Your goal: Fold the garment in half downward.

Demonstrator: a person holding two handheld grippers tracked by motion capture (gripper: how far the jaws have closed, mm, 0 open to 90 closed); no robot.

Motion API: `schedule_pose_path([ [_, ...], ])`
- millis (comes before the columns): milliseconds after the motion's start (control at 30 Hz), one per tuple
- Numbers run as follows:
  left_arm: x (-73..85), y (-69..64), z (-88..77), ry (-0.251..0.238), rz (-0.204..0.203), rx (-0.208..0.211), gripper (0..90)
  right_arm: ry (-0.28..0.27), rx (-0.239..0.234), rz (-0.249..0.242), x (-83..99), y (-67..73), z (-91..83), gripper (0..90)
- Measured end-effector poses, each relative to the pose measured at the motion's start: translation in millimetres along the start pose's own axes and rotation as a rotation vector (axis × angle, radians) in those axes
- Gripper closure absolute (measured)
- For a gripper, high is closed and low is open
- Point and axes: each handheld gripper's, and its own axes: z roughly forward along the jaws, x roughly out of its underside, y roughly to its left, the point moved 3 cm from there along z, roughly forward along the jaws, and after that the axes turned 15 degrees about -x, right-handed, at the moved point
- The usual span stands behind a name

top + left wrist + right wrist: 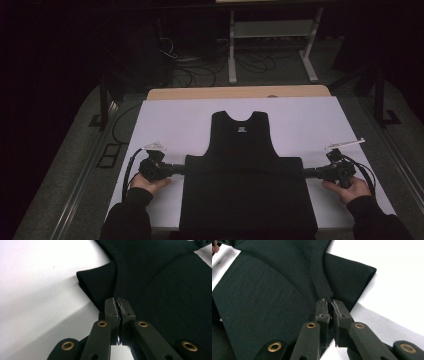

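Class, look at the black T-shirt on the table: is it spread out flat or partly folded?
Partly folded. The black T-shirt has its sleeves tucked in, a folded sleeve edge showing beside the left gripper.

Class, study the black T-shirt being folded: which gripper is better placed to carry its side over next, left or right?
Neither clearly, though marginally the left. The left gripper and right gripper are each shut on an opposite edge of the black T-shirt, mirror-placed. The left's jaws look more tightly closed on the cloth.
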Motion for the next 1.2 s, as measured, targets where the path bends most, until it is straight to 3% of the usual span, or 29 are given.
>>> schedule_pose_path([
  [500,1.2,0.1,2.2,0.019,0.001,0.004,86.0,0.008,0.005,0.028,1.9,-1.7,-1.3,79.4],
  [767,0.8,0.8,2.2,0.007,0.001,-0.005,84.1,0.009,0.023,0.025,1.8,-2.5,-1.8,68.0],
  [1000,-0.7,3.0,-0.8,-0.019,-0.008,-0.010,74.1,-0.015,0.037,0.013,0.3,-3.9,-3.5,56.7],
  [1200,-1.8,5.3,-2.7,-0.046,-0.013,-0.039,64.7,-0.034,0.047,0.001,-1.5,-3.2,-5.8,50.1],
])
